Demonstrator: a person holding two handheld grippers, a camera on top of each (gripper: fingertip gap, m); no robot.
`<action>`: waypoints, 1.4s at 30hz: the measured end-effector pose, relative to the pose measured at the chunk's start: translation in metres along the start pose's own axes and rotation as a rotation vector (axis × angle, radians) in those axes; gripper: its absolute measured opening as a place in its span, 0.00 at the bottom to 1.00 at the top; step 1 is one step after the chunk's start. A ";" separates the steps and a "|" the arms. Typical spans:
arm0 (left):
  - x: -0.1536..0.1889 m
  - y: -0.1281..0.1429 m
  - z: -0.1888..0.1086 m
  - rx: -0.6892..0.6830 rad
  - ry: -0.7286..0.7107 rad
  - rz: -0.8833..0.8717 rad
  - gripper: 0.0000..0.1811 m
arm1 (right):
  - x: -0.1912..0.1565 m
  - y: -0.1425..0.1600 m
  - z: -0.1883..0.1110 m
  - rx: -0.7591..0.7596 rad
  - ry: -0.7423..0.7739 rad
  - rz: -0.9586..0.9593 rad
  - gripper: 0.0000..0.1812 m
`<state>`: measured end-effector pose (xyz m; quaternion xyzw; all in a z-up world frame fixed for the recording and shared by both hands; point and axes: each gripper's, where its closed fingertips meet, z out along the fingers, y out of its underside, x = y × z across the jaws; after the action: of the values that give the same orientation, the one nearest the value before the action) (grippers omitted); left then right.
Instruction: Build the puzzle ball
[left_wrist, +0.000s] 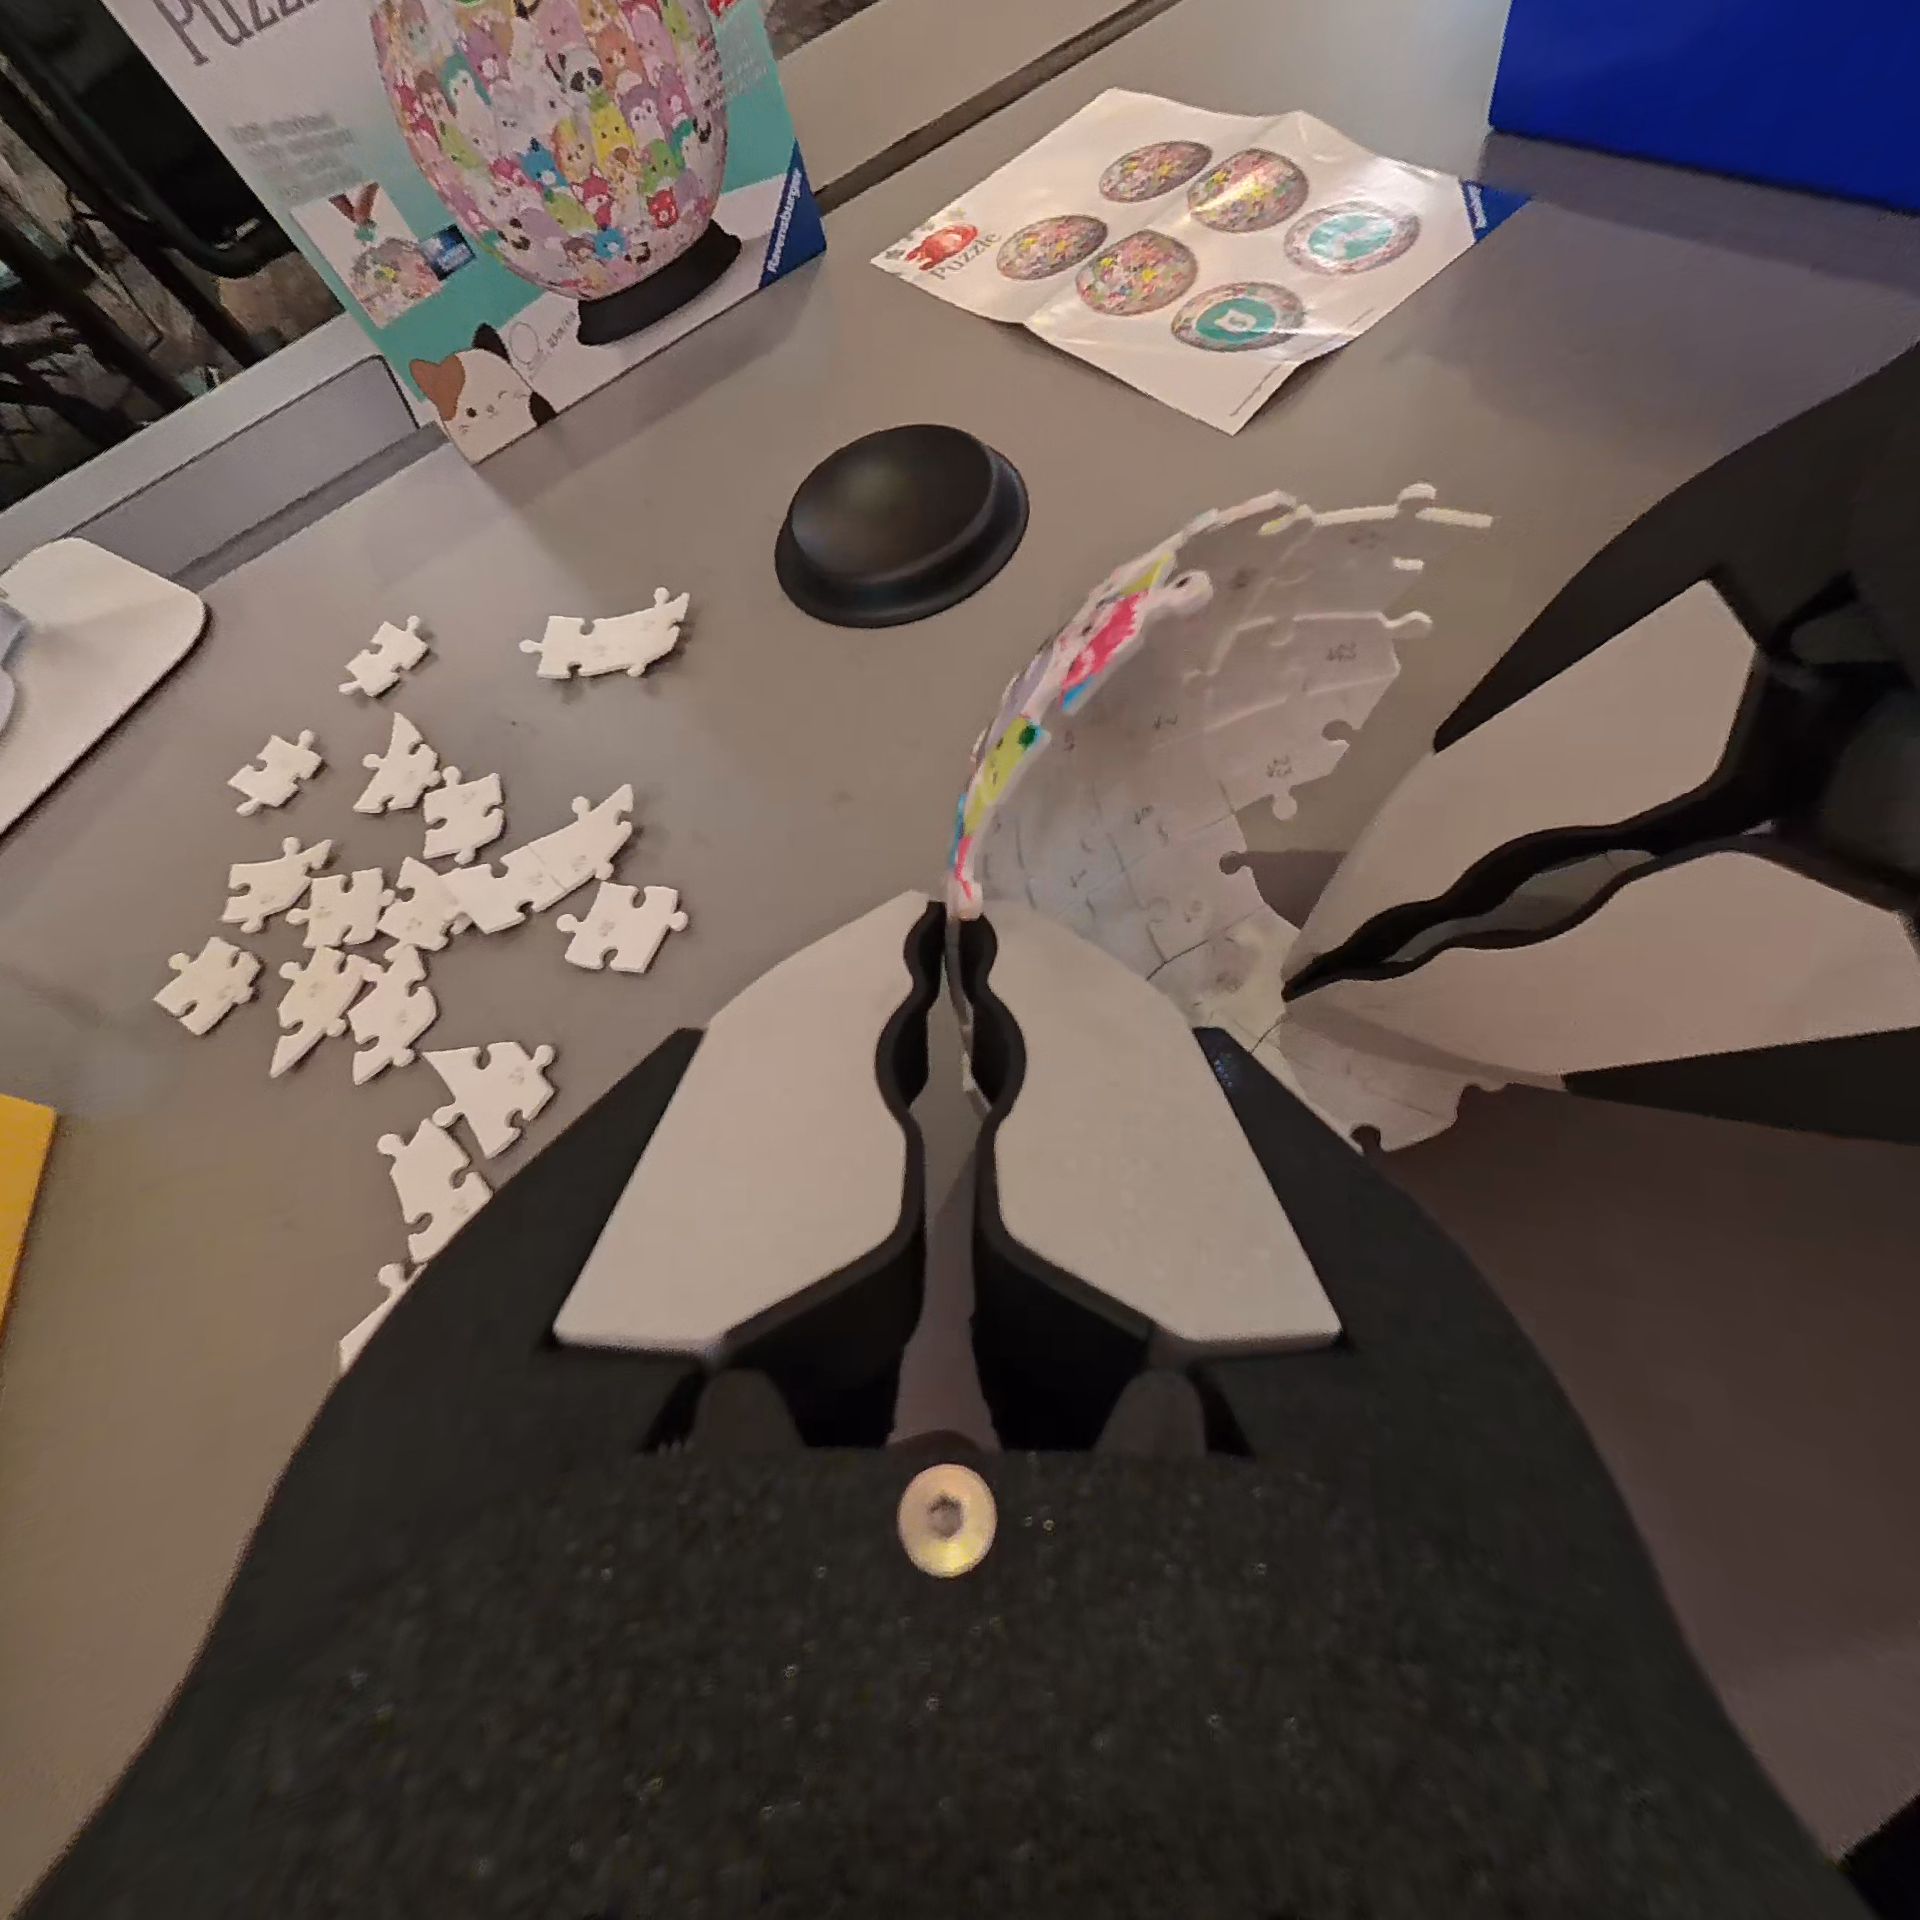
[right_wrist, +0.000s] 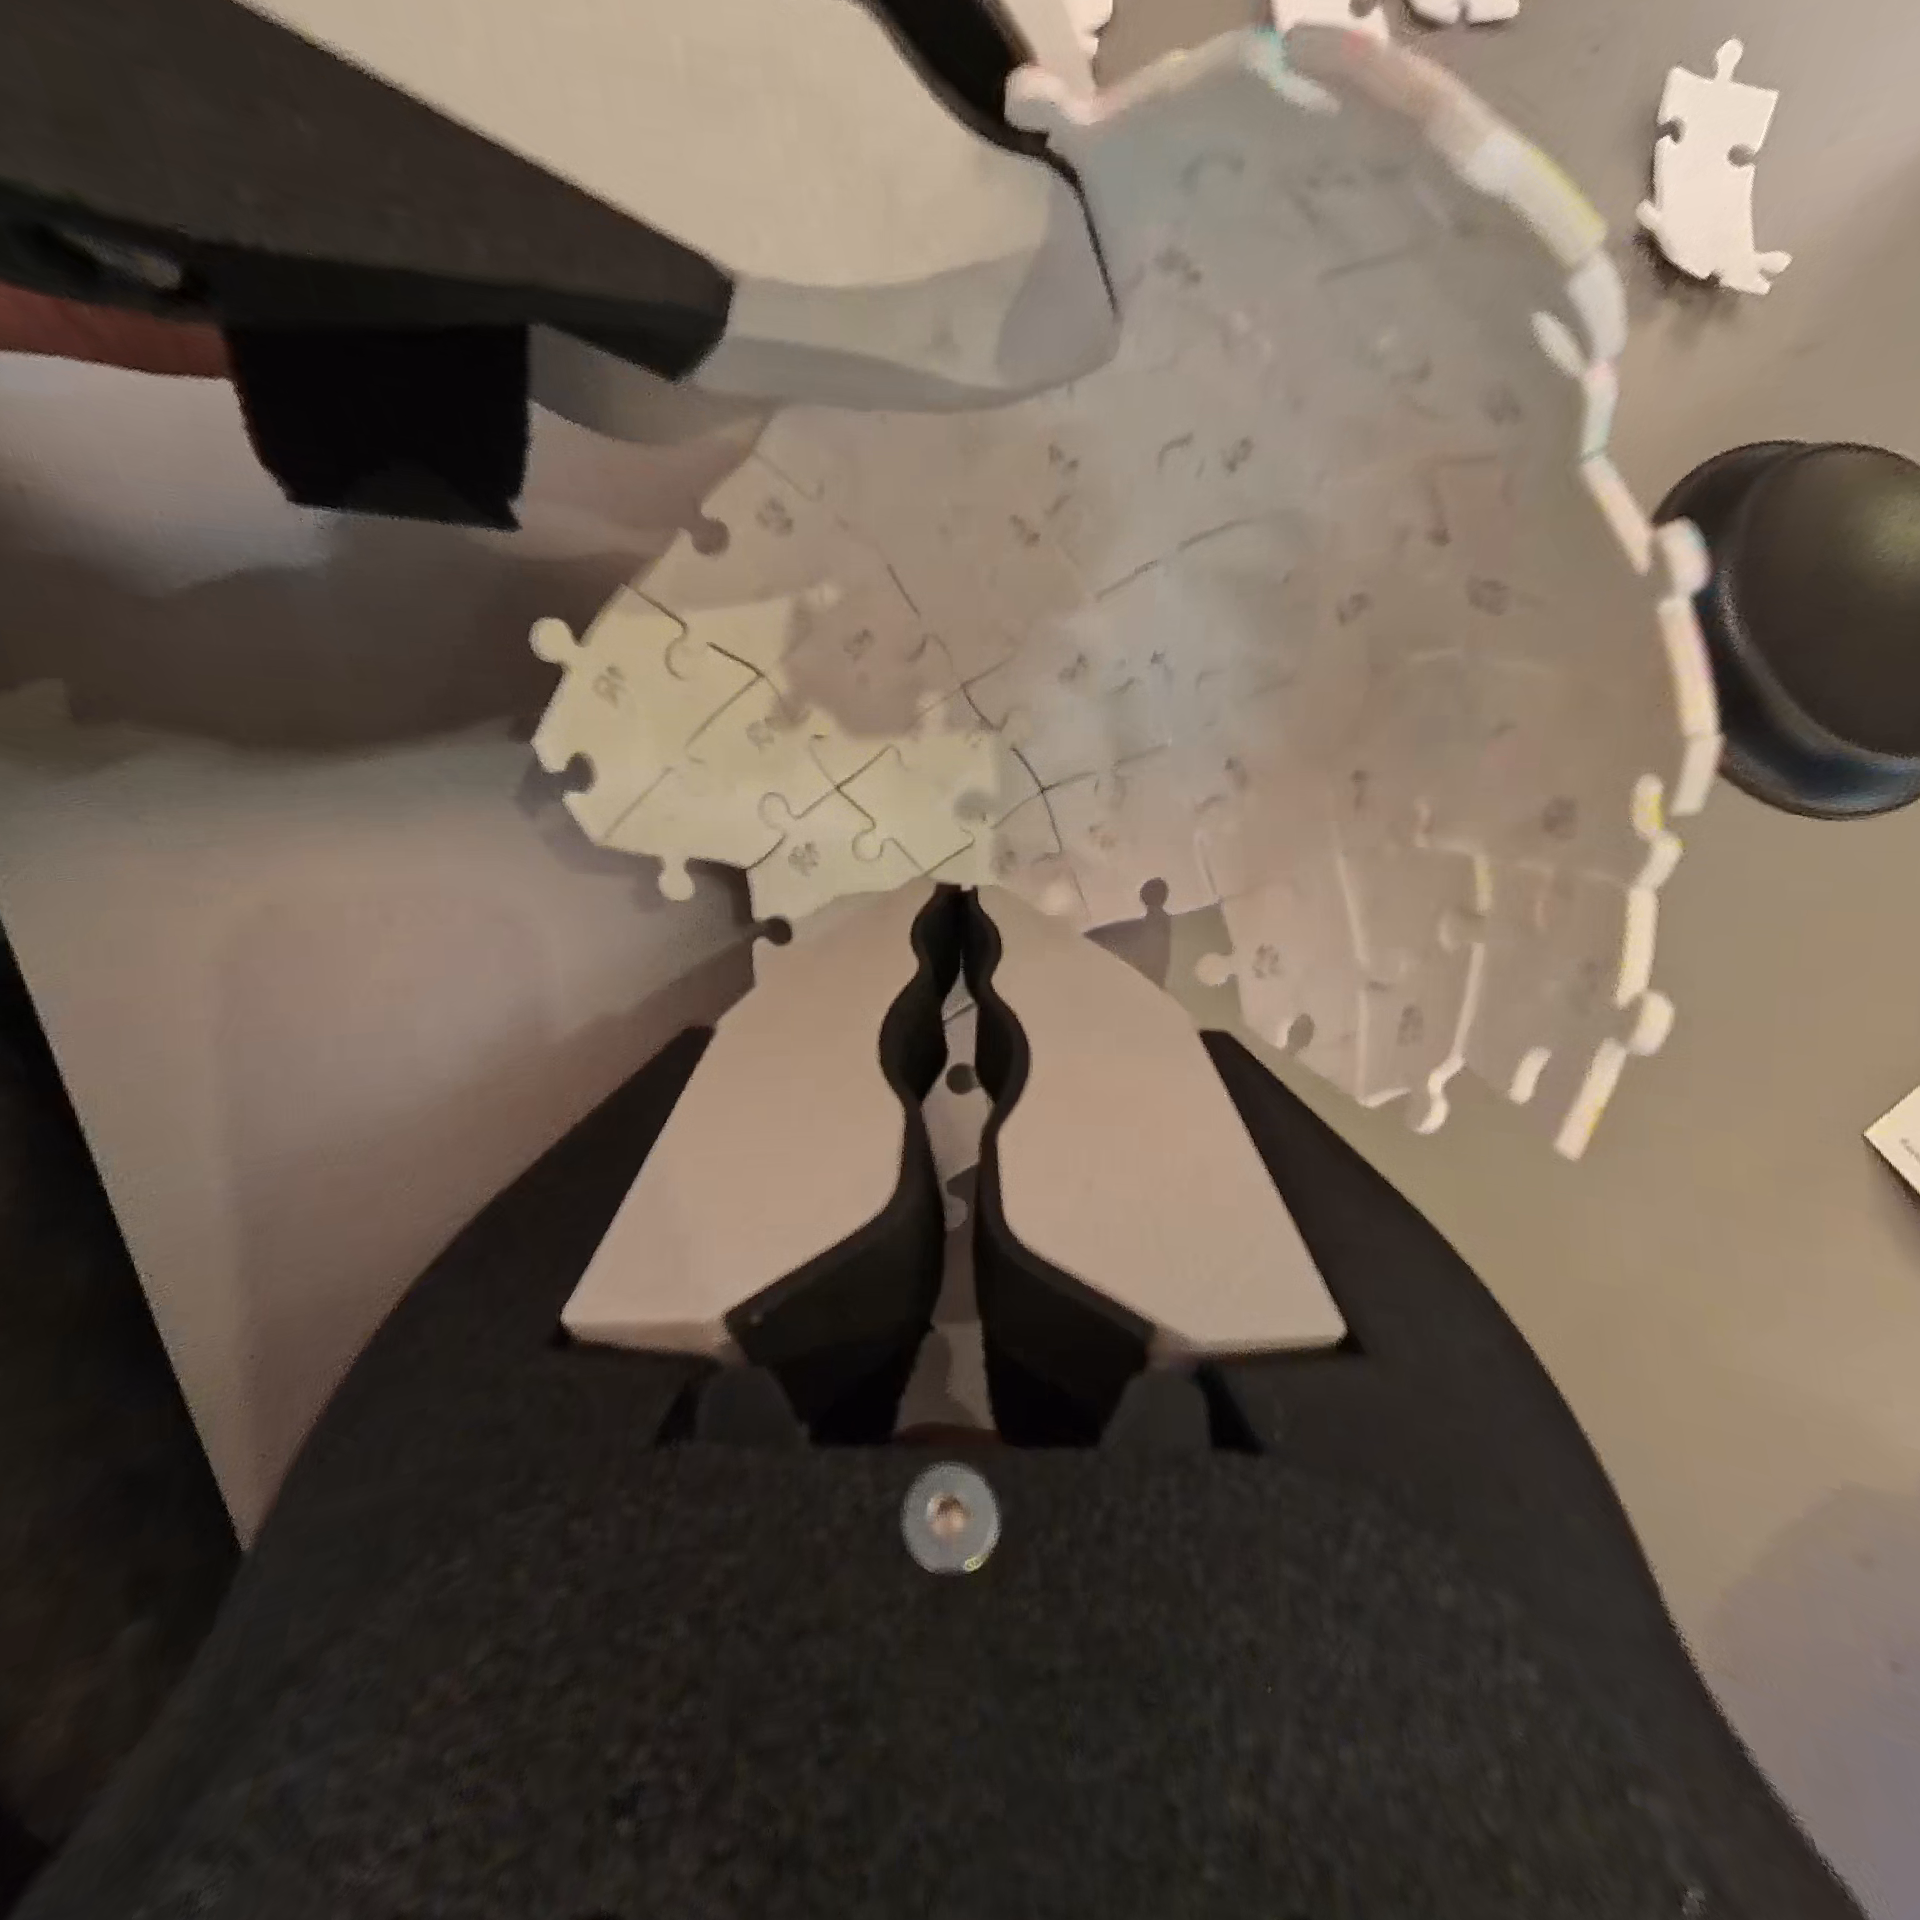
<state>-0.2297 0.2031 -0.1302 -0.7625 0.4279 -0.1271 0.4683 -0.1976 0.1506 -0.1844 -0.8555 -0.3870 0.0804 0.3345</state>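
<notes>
A curved, partly built puzzle shell (left_wrist: 1195, 790) is held above the grey table, its white numbered inside facing me and its colourful outside on the left rim. My left gripper (left_wrist: 951, 920) is shut on the shell's lower left edge. My right gripper (right_wrist: 958, 914) is shut on the shell (right_wrist: 1195, 623) at its lower edge; in the left wrist view it comes in from the right (left_wrist: 1299, 982). The left gripper shows at the upper left of the right wrist view (right_wrist: 1049, 135), clamped on the shell's far rim. Several loose white pieces (left_wrist: 416, 894) lie face down at the left.
A black round stand (left_wrist: 902, 525) sits behind the shell, also in the right wrist view (right_wrist: 1808, 634). The puzzle box (left_wrist: 540, 177) stands at the back left, a printed instruction sheet (left_wrist: 1195, 249) at the back right. A white pad (left_wrist: 83, 655) and a yellow object (left_wrist: 21, 1184) lie at the left edge. Some 8 cm of space lies between my two pairs of fingers. My left tips are roughly 30 cm from the yellow object (left_wrist: 21, 1184).
</notes>
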 end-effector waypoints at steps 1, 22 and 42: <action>0.000 0.000 0.000 -0.001 -0.002 0.003 0.01 | 0.000 -0.001 -0.002 0.000 0.006 -0.006 0.00; 0.008 -0.011 -0.005 0.049 -0.061 0.108 0.01 | 0.004 0.009 0.007 -0.077 0.042 0.030 0.00; -0.040 -0.003 -0.030 0.018 -0.166 0.065 0.01 | 0.050 0.036 -0.030 0.084 -0.014 0.084 0.07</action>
<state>-0.2705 0.2164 -0.1037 -0.7520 0.4109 -0.0521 0.5128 -0.1295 0.1540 -0.1777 -0.8556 -0.3494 0.1165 0.3637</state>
